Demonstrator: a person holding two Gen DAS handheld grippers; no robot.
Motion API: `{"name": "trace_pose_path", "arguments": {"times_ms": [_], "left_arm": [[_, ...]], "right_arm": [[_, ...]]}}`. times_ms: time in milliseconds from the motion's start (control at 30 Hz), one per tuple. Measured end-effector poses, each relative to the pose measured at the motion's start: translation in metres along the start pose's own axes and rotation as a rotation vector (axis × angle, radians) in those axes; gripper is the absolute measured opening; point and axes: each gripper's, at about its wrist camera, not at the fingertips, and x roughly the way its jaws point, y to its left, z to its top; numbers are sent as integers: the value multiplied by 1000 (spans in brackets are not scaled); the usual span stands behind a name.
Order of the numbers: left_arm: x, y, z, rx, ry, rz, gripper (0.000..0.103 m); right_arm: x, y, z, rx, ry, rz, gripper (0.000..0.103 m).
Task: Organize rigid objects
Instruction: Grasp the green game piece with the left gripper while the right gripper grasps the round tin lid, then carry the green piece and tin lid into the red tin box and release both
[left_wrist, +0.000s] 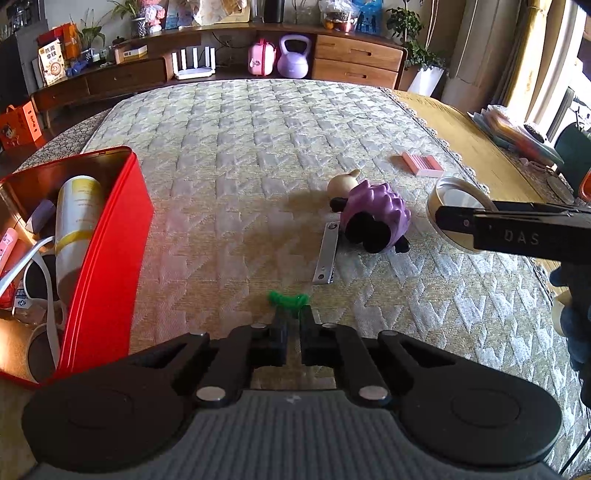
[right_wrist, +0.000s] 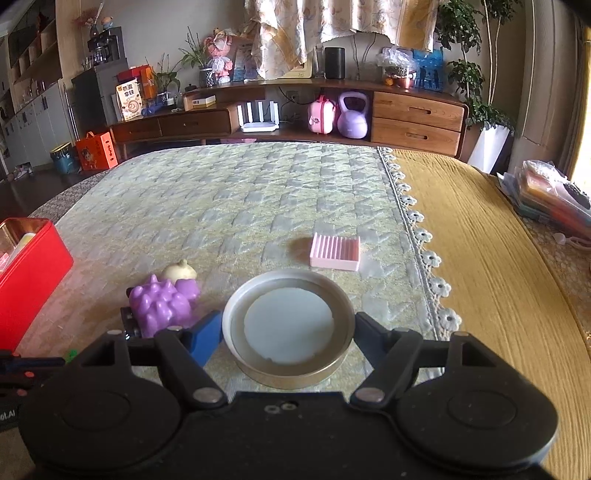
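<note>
At the quilt's left edge the red tin (left_wrist: 110, 236) already held several items; the left gripper (left_wrist: 293, 314) pinched a green piece (left_wrist: 288, 298), the right gripper (right_wrist: 288, 328) clasped a lid (right_wrist: 288, 325), and the purple toy (left_wrist: 373, 212), metal strip (left_wrist: 327, 254) and pink tray (right_wrist: 335, 252) remained.

On the quilted bed cover (right_wrist: 258, 192): one purple spiky toy (right_wrist: 160, 308), one cream figurine (right_wrist: 180, 272), one pink ridged block (right_wrist: 335, 252), one round tin lid (right_wrist: 288, 328), one metal strip (left_wrist: 327, 254) and one green twist (left_wrist: 288, 299). One red tin box (left_wrist: 110, 251) holds one white cylindrical bottle (left_wrist: 75, 229). Two hand-held grippers are in view, left hand-held gripper (left_wrist: 292, 325) and right hand-held gripper (right_wrist: 288, 332).
</note>
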Motion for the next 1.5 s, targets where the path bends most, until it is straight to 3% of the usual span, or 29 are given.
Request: {"name": "trace_pose_path", "arguments": {"times_ms": [233,433,567,833,1233,1267,1333,1400,1500], "left_arm": [[-14,2,0,20,-21,-4,2],[-15,6,2,2,25,-63,3],[-13,4,1,25,29,-57,7],[3,5,1,45,29,-33,53],[15,-2,8,102,-13,12,52],[15,-2,8,107,-19,11,49],[15,-3,7,124,-28,1,30],[14,-4,7,133,-31,-6,25],[13,-4,6,137,-34,-11,25]], "right_arm": [[-37,7,-18,-14,0,40,76],[-53,16,-23,-35,-9,66,76],[-56,15,-25,-25,-9,77,76],[-55,10,-33,-18,-2,83,76],[-50,7,-40,-4,9,83,76],[-49,8,-40,-4,10,83,76],[-49,7,-40,-4,11,85,76],[-49,8,-40,-6,10,82,76],[-49,8,-40,-6,10,79,76]]}}
